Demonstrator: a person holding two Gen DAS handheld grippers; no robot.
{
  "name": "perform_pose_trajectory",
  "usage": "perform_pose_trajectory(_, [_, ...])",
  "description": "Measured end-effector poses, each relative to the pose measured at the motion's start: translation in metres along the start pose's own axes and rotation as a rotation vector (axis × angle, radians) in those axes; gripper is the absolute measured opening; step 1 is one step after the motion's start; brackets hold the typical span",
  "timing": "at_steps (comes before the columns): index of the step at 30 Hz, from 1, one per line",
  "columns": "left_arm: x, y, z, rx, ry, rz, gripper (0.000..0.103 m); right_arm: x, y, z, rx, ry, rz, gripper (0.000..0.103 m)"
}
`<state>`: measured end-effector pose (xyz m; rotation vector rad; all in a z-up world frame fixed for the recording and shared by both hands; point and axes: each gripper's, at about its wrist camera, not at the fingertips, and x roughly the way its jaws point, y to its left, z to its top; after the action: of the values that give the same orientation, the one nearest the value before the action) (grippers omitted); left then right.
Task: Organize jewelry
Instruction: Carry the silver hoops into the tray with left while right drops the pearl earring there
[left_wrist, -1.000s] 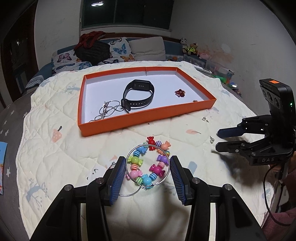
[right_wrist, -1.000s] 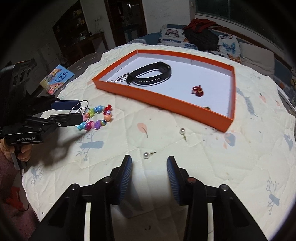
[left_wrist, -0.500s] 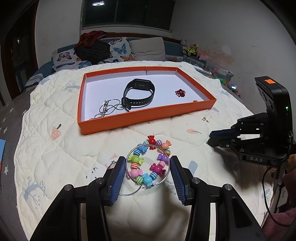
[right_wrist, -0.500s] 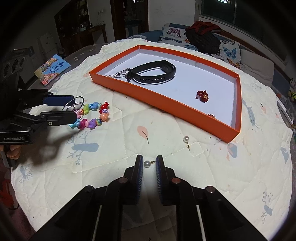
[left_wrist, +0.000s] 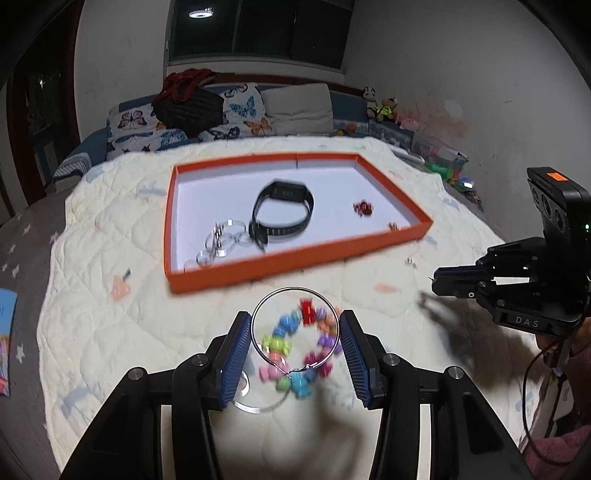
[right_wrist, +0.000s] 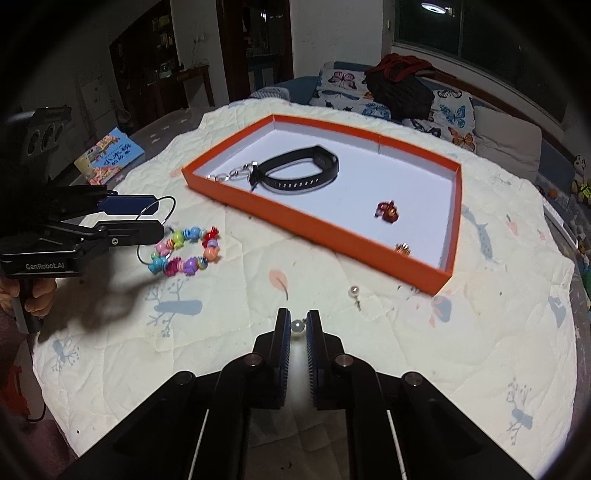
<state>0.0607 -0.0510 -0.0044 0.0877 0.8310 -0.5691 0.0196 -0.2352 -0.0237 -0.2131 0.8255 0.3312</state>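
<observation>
My left gripper (left_wrist: 293, 341) is shut on the silver hoop of a colourful candy-bead bracelet (left_wrist: 301, 345) and holds it lifted off the quilt; the beads hang blurred between the pads. It also shows in the right wrist view (right_wrist: 184, 249). My right gripper (right_wrist: 297, 326) is shut on a pearl earring (right_wrist: 296, 326) just above the quilt. A second pearl earring (right_wrist: 354, 292) lies beside it. The orange tray (left_wrist: 295, 267) holds a black wristband (left_wrist: 282, 218), a silver chain (left_wrist: 221, 245), a red charm (left_wrist: 362, 208) and a small gold piece (left_wrist: 393, 226).
The tray stands on a cream quilt (right_wrist: 480, 332) spread over a table. A book (right_wrist: 110, 155) lies at the quilt's far left edge. Pillows and a dark bag (left_wrist: 192, 107) sit on the bench behind. Toys line the right wall.
My right gripper closed on the pearl earring and lifted it slightly. My left gripper closed on the bracelet's hoop and raised it, so the beads swing.
</observation>
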Motion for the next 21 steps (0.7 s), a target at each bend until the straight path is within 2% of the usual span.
perform_pose_trajectory(4, [-0.001, 0.002, 0.026, 0.015, -0.045, 0.014, 0.052, -0.007, -0.010, 0.015, 0.010, -0.044, -0.014, 0.011])
perform_pose_trajectory(9, [0.016, 0.012, 0.060, 0.027, -0.057, 0.047, 0.052, -0.003, -0.027, 0.034, 0.026, -0.075, -0.038, 0.011])
perform_pose_trajectory(16, [0.059, 0.039, 0.085, -0.003, 0.004, 0.079, 0.052, 0.015, -0.049, 0.047, 0.053, -0.064, -0.063, 0.011])
perform_pose_trajectory(21, [0.082, 0.054, 0.083, -0.036, 0.039, 0.065, 0.052, 0.029, -0.060, 0.050, 0.070, -0.045, -0.064, 0.011])
